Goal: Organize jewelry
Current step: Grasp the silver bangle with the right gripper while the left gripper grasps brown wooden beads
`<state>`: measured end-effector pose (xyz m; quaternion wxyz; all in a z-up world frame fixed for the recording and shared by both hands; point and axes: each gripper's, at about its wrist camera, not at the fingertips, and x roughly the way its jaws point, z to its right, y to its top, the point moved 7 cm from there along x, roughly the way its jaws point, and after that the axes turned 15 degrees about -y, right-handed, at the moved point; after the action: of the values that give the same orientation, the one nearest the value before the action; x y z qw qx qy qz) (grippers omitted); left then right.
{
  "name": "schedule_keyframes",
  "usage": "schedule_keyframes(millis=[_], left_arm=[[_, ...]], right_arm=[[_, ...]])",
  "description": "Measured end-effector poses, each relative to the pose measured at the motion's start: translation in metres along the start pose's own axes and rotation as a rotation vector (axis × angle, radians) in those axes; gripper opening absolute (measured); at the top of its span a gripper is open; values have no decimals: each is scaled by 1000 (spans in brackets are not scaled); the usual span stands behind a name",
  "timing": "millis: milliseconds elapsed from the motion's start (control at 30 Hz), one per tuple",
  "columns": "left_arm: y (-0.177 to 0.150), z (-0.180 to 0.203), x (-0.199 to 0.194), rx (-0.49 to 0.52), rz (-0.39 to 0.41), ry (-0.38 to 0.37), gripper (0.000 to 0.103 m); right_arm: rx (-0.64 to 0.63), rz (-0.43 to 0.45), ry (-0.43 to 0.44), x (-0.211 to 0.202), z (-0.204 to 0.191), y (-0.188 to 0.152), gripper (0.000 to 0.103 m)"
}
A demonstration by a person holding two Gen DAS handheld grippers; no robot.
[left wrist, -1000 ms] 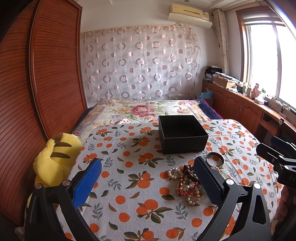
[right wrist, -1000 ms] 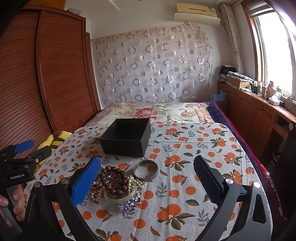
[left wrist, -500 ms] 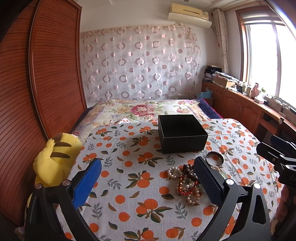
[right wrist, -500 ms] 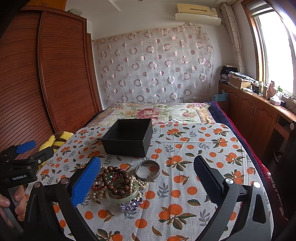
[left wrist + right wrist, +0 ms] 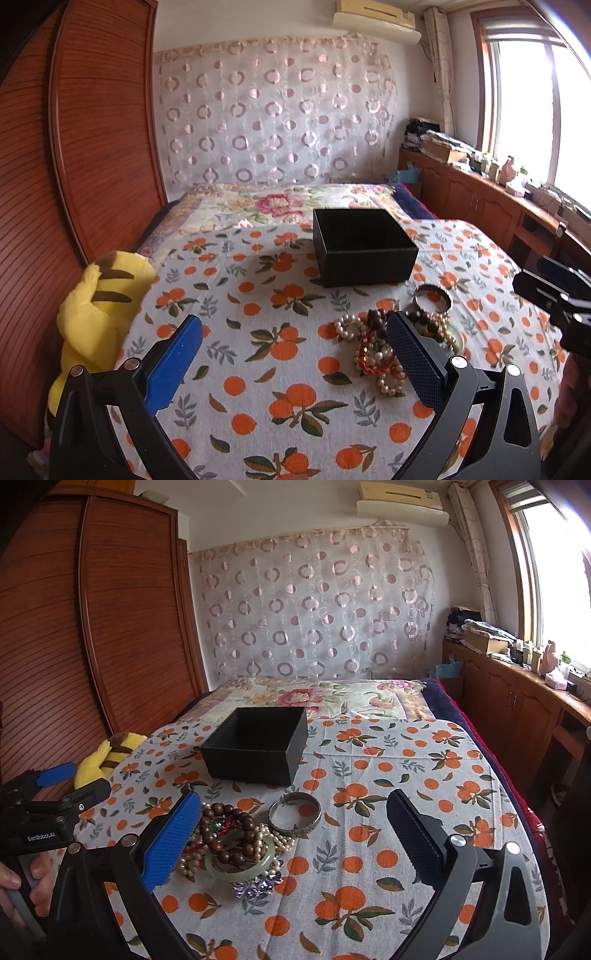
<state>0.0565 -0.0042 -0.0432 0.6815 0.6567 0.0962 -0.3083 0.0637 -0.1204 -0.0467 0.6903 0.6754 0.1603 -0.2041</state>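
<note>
On the bed's orange-print sheet (image 5: 406,775), a black box (image 5: 258,746) stands open-topped, and the heap of jewelry (image 5: 236,842) lies just in front of it at 6 o'clock, with a silver bangle (image 5: 295,814) at the heap's 2 o'clock edge and a green bangle (image 5: 240,867) on its near side. The right hand-held gripper (image 5: 293,840) hangs above the sheet with its fingers wide apart and nothing between them, its blue pad beside the beads. The left hand-held gripper (image 5: 293,360) is likewise spread and empty, the heap at its 2 o'clock, a yellow plush toy (image 5: 96,317) at 9 o'clock.
</note>
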Motion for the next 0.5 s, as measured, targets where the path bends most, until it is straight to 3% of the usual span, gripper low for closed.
schedule_keyframes(millis=[100,267,500], left_arm=[[-7,-4,12,5,-30,-18,96],[-19,-8,30,4,-87,-61,96],[-27,-5,49,13,-152,-118,96]], right_arm=[[-22,-13,8,12,3,-6,99],[-111,-68,32,34,3,-20,82],[-196,-179,108,70,-5,-38,44]])
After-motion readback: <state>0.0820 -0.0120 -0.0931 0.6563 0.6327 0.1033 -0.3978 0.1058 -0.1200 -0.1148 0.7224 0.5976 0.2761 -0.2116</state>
